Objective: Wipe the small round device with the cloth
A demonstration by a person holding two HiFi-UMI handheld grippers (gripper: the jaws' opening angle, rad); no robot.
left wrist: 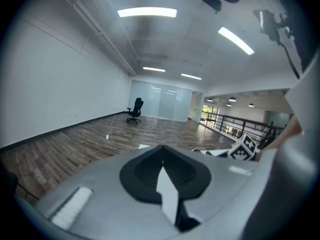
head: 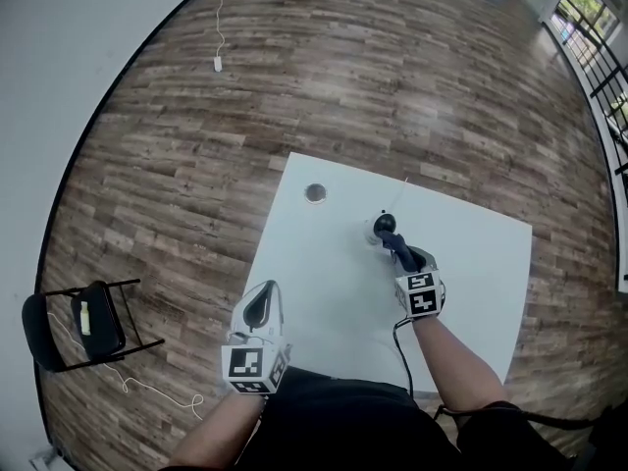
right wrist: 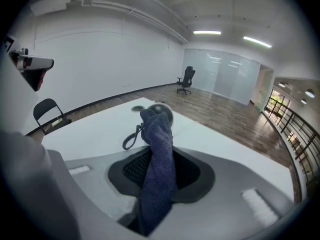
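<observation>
We log R tongs (right wrist: 156, 153) clamped on fuzzy dk-blue cloth (right wrist: 159, 171) by round glossy blk device (right wrist: 164, 111), smooth white bench (right wrist: 95, 129); L tongs (left wrist: 162, 160) together, empty.

left gripper (head: 265, 290): jaws together, near level | right gripper (head: 400, 251): tilted down, clamped on cloth (right wrist: 157, 169)

We see a bright, evenly lit room: ceiling strip lights (left wrist: 147, 12) overhead, daylight from the windows (head: 592, 13). All three views bend strongly and darken toward their edges, and the closest foreground looks soft.
</observation>
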